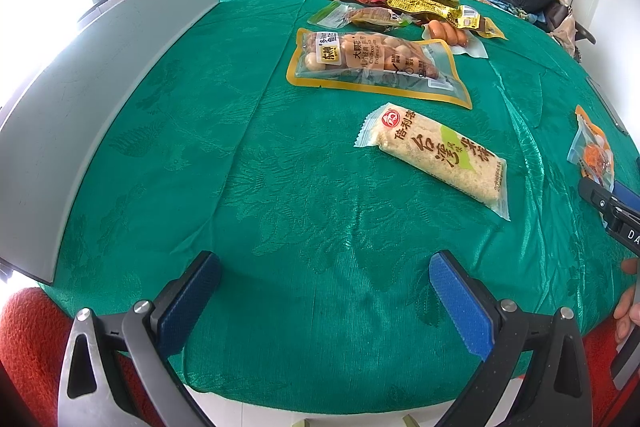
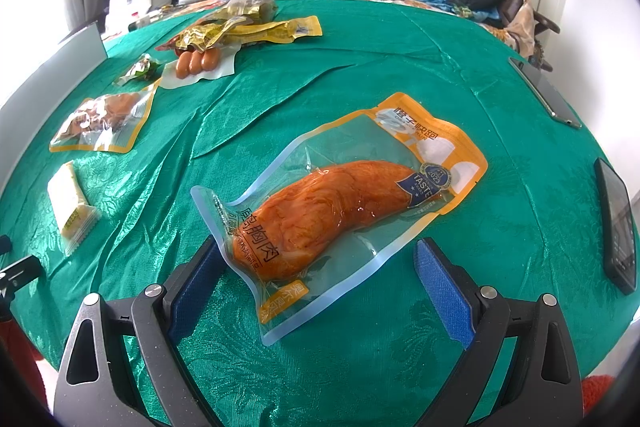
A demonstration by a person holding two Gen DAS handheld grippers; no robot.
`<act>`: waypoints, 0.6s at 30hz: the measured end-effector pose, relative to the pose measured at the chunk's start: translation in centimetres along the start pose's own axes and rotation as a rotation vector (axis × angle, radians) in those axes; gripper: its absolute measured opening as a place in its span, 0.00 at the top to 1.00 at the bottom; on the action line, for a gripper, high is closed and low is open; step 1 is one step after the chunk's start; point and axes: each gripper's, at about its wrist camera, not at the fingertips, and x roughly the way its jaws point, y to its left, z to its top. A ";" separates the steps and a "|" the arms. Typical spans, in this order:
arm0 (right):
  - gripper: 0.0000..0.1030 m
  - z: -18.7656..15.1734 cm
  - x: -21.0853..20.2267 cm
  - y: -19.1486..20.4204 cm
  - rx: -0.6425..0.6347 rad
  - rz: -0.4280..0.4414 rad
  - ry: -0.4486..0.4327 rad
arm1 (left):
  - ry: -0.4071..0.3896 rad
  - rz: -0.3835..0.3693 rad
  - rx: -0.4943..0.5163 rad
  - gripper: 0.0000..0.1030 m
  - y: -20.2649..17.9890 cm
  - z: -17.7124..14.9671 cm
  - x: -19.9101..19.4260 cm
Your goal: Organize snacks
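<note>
Between the spread blue pads of the right gripper (image 2: 316, 285) lies the near end of a chicken breast pouch (image 2: 340, 203), flat on the green tablecloth (image 2: 460, 83), its long body running away and to the right of the tool. The jaws stand wide apart, the left pad just touching or overlapping the pouch's clear corner, the right pad near its edge but apart. I judge the step in hand to be the pick-up of this pouch: the next move calls for lowering a little, closing on the thick meat end and not the slippery seal.

Ahead of the left gripper (image 1: 324, 297), also spread wide with nothing in it, a rice cracker packet (image 1: 436, 157) lies forward and to its right, well apart.
</note>
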 end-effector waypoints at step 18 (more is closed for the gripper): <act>0.06 0.4 0.0 -0.1 0.002 0.000 -0.007 | 0.226 -0.342 -0.043 0.00 -5.3 7.6 3.3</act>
